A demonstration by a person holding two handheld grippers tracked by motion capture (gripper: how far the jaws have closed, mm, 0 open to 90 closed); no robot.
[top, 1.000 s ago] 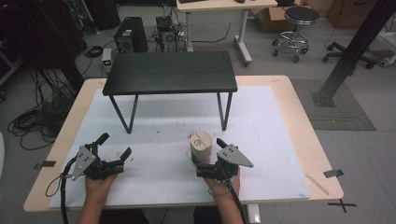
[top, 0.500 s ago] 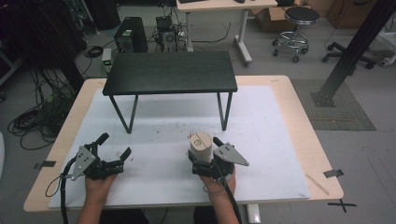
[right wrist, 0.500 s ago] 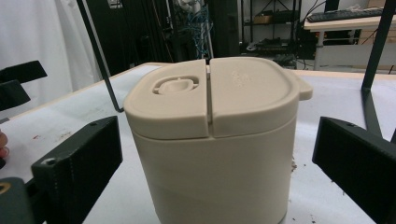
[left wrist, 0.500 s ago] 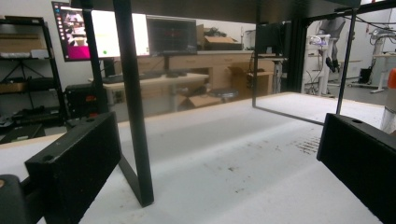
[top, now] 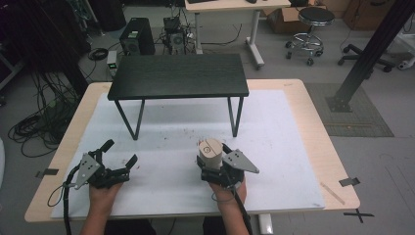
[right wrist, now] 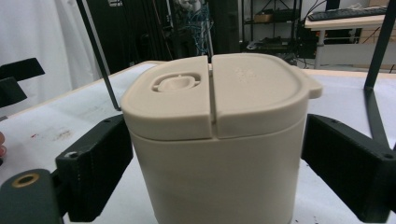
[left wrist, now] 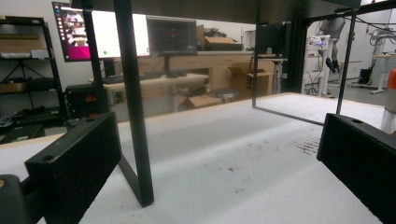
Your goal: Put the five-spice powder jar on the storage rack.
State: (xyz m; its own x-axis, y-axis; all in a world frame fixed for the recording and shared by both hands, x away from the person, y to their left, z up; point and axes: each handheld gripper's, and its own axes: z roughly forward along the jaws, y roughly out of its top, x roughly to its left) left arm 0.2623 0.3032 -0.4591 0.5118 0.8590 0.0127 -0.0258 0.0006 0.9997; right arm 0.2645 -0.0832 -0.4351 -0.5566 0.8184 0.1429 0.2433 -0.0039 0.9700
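Closing around the beige lidded canister [right wrist: 212, 135], the right gripper [top: 215, 164] is just starting its grasp, jaws narrowing but seemingly not yet pressing; lifting is still ahead. The canister is standing at 5 o'clock on the white-covered bench [top: 293, 142], below the black stand [top: 178, 76]. The left gripper [top: 117, 156] is resting with jaws apart at 7 o'clock.

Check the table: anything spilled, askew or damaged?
Nothing major. The beige lidded container stands upright, lid seated, between the right gripper jaws, which have just been closing. Only oddity: small dark specks and smudges on the white mat near the black stand, like dirt, not a fresh spill.
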